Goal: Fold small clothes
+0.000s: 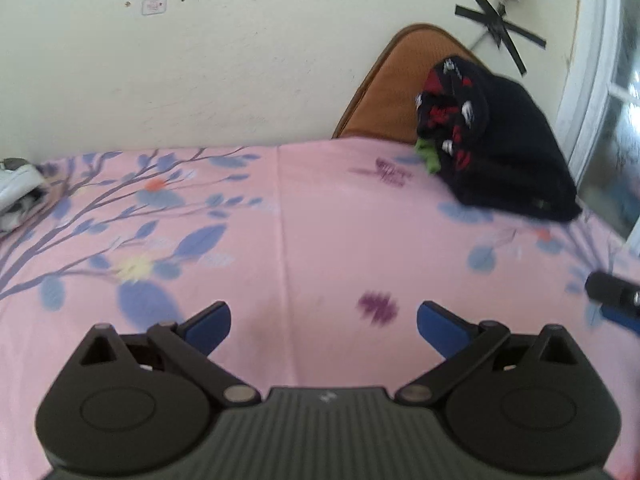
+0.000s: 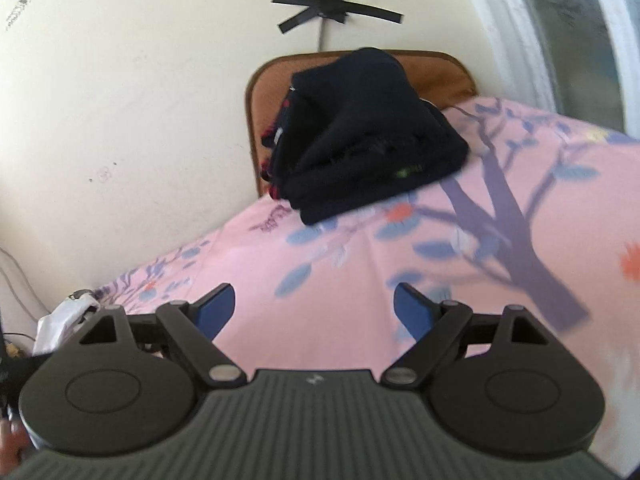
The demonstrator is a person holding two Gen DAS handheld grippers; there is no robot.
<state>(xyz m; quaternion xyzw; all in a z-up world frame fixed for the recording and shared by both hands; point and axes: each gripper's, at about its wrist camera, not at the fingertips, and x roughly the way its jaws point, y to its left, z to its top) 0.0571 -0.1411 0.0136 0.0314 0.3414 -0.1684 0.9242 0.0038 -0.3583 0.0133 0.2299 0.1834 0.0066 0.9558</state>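
A stack of folded dark clothes lies at the far right of the pink floral bedsheet, with a red-and-white patterned piece and a bit of green showing at its left side. In the right wrist view the same stack sits straight ahead, well beyond the fingertips. My left gripper is open over bare sheet with nothing between its blue pads. My right gripper is also open and empty above the sheet. Part of the right gripper shows at the left wrist view's right edge.
A brown cushion leans on the cream wall behind the stack. Black tape crosses hold a cable on the wall. A window frame stands at the right. White cloth lies at the sheet's far left edge.
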